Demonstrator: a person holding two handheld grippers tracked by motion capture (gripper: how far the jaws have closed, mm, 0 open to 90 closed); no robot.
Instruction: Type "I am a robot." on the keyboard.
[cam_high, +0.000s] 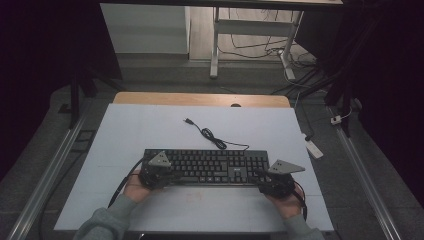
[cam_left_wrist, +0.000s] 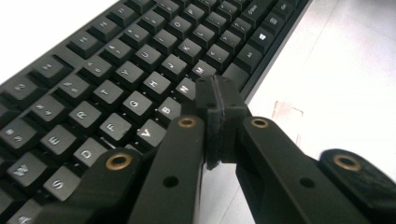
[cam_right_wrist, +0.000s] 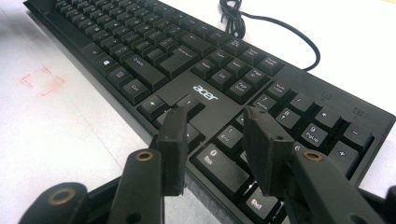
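A black Acer keyboard (cam_high: 205, 166) lies across the white board, its cable (cam_high: 210, 134) coiling away toward the back. My left gripper (cam_high: 155, 172) is at the keyboard's left front part. In the left gripper view its jaws are shut pad to pad (cam_left_wrist: 217, 100) with nothing between them, just above the keys (cam_left_wrist: 116, 88) near N and M. My right gripper (cam_high: 277, 181) is at the keyboard's right end. It stands open (cam_right_wrist: 215, 128) over the arrow keys and number pad of the keyboard (cam_right_wrist: 205, 91), holding nothing.
The white board (cam_high: 150, 130) covers a wooden table whose far edge (cam_high: 200, 98) shows behind it. Faint red square marks (cam_right_wrist: 41, 80) sit on the board in front of the keyboard. A desk frame (cam_high: 215, 45) and a power strip (cam_high: 314, 148) are on the floor beyond.
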